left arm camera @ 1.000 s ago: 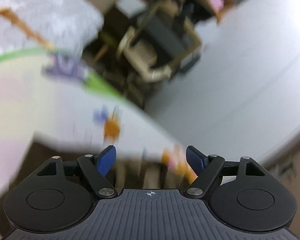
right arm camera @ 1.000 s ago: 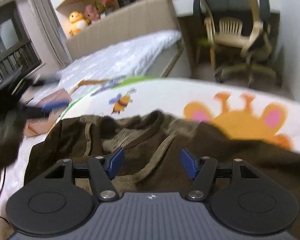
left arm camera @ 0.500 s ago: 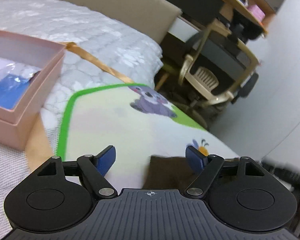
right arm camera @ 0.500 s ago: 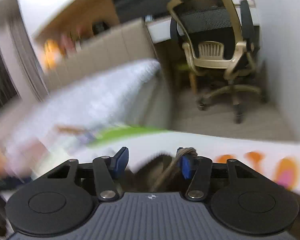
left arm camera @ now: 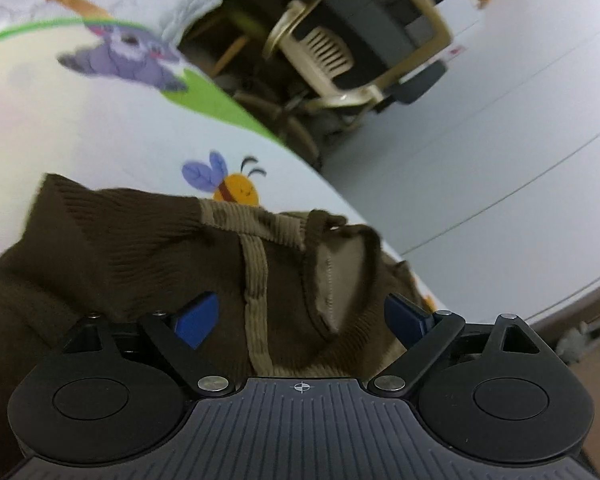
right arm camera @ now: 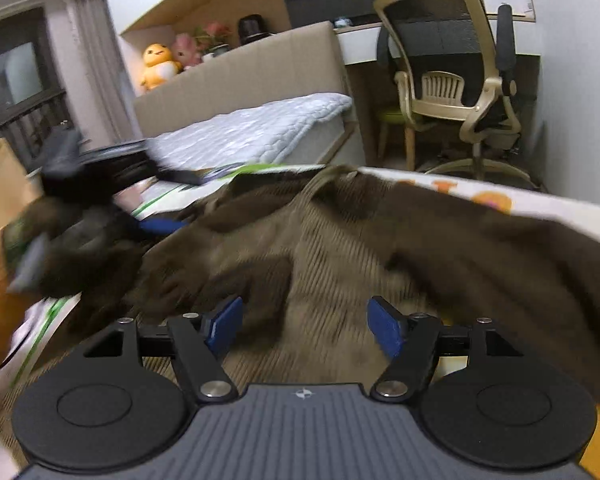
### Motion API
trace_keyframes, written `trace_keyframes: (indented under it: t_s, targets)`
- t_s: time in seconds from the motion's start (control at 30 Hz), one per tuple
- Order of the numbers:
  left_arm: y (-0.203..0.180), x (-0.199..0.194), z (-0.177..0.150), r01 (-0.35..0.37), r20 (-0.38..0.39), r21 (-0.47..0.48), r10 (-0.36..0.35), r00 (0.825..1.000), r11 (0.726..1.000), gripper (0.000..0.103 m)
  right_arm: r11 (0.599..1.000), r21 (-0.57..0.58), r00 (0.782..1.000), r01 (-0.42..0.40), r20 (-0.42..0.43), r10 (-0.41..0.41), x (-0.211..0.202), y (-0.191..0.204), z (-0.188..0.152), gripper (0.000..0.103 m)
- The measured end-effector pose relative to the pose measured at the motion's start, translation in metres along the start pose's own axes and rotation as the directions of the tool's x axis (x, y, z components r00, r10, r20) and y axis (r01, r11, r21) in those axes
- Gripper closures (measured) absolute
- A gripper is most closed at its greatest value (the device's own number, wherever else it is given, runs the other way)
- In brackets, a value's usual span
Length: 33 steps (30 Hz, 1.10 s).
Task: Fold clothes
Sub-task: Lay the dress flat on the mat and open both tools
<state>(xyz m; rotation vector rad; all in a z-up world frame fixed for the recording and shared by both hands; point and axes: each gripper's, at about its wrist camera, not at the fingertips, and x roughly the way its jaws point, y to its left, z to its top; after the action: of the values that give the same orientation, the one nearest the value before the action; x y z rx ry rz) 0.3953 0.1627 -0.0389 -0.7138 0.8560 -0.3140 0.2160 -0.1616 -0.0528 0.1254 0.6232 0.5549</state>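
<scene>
Item: brown sweater, dark knit with lighter tan ribbed bands, one band running down its middle. Location: lying rumpled on a pale play mat printed with cartoon animals. In the right wrist view the same sweater spreads across most of the mat, its fabric blurred, with a bunched edge reaching the mat's far rim.

Left gripper: jaws spread wide, blue pads on either side of the tan band and a turned-over tan hem. Whether the pads touch the cloth cannot be told; nothing is clamped between them. In the right wrist view this gripper shows as a dark blur at the left edge of the sweater, one blue finger visible.

Right gripper: jaws spread wide, poised low over the tan ribbed middle of the sweater, no cloth pinched between the pads.

Mat details: a bee print just beyond the sweater's far edge; a purple animal print further off, near a green border.

Surroundings: bed with a quilted white cover and beige headboard beyond the mat; an office chair with a tan frame and dark mesh back standing on the floor beside the bed; plush toys on the ledge above the headboard.
</scene>
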Motion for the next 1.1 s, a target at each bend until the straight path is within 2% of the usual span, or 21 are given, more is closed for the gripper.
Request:
trace_keyframes:
  t_s: [0.07, 0.13, 0.2, 0.23, 0.27, 0.3, 0.33, 0.37, 0.43, 0.5, 0.6, 0.7, 0.77, 0.83, 0.9, 0.97, 1.0, 1.1]
  targets:
    - [-0.008, 0.016, 0.006, -0.003, -0.017, 0.030, 0.003, 1.000, 1.000, 0.006, 1.000, -0.003, 1.000, -0.015, 0.021, 0.015, -0.008, 0.003, -0.012, 0.029]
    - [-0.014, 0.026, 0.012, 0.069, -0.047, 0.034, -0.067, 0.997, 0.997, 0.006, 1.000, -0.011, 0.999, -0.013, 0.036, 0.014, -0.009, 0.007, -0.022, 0.027]
    - [-0.022, 0.021, 0.024, 0.100, 0.047, 0.020, -0.101, 0.994, 0.995, 0.006, 1.000, -0.021, 0.999, -0.004, 0.047, 0.005, -0.010, 0.010, -0.028, 0.026]
    - [-0.024, 0.011, 0.033, 0.077, 0.131, 0.035, -0.081, 0.988, 0.996, 0.006, 0.999, -0.032, 0.998, 0.001, 0.059, 0.001, -0.011, 0.012, -0.029, 0.024]
    - [-0.026, 0.001, 0.042, 0.054, 0.214, 0.048, -0.063, 0.975, 0.997, 0.007, 0.999, -0.040, 0.998, 0.003, 0.062, 0.000, -0.011, 0.013, -0.030, 0.023]
    - [-0.020, -0.008, 0.050, 0.052, 0.249, 0.027, -0.058, 0.967, 0.998, 0.010, 0.999, -0.047, 0.998, 0.004, 0.061, -0.001, -0.011, 0.014, -0.031, 0.023]
    - [-0.014, -0.016, 0.059, 0.052, 0.283, 0.006, -0.051, 0.958, 0.999, 0.021, 0.999, -0.054, 0.998, 0.006, 0.061, -0.003, -0.011, 0.015, -0.032, 0.022]
    - [-0.006, -0.022, 0.065, 0.047, 0.274, -0.024, -0.039, 0.961, 0.999, 0.028, 0.998, -0.057, 0.999, 0.004, 0.050, -0.001, -0.009, 0.015, -0.032, 0.021]
    - [0.001, -0.029, 0.062, 0.008, 0.217, 0.004, -0.009, 0.976, 1.000, 0.027, 0.998, -0.060, 1.000, -0.001, 0.026, 0.003, -0.005, 0.016, -0.031, 0.021]
    - [0.006, -0.038, 0.055, -0.034, 0.178, 0.046, 0.025, 0.984, 0.998, 0.011, 0.998, -0.054, 1.000, 0.011, 0.000, -0.011, 0.000, 0.015, -0.029, 0.020]
    - [0.009, -0.062, 0.036, -0.081, 0.175, 0.113, 0.060, 0.983, 0.990, 0.009, 0.998, -0.053, 1.000, 0.020, -0.004, -0.020, 0.001, 0.015, -0.027, 0.020]
    - [0.007, -0.099, 0.009, -0.133, 0.208, 0.167, 0.097, 0.973, 0.977, 0.009, 0.998, -0.055, 1.000, 0.023, -0.007, -0.024, 0.002, 0.016, -0.026, 0.019]
    - [-0.007, -0.120, -0.019, -0.191, 0.223, 0.266, 0.133, 0.966, 0.945, 0.009, 0.998, -0.057, 1.000, 0.029, -0.008, -0.030, 0.003, 0.017, -0.027, 0.019]
    - [-0.024, -0.131, -0.052, -0.235, 0.229, 0.378, 0.155, 0.961, 0.896, 0.008, 0.997, -0.062, 0.999, 0.035, -0.009, -0.036, 0.004, 0.018, -0.026, 0.019]
    - [-0.041, -0.128, -0.090, -0.275, 0.223, 0.505, 0.184, 0.957, 0.818, 0.008, 0.996, -0.074, 0.999, 0.049, -0.008, -0.050, 0.004, 0.021, -0.027, 0.019]
    - [-0.058, -0.124, -0.127, -0.306, 0.221, 0.621, 0.213, 0.952, 0.722, 0.008, 0.994, -0.091, 0.998, 0.068, -0.004, -0.068, 0.003, 0.024, -0.029, 0.019]
    - [-0.061, -0.114, -0.140, -0.340, 0.232, 0.661, 0.248, 0.940, 0.669, 0.008, 0.992, -0.099, 0.997, 0.077, -0.001, -0.077, 0.003, 0.026, -0.029, 0.019]
    - [-0.060, -0.089, -0.161, -0.393, 0.253, 0.701, 0.308, 0.917, 0.595, 0.008, 0.987, -0.129, 0.995, 0.100, 0.002, -0.101, 0.003, 0.031, -0.031, 0.018]
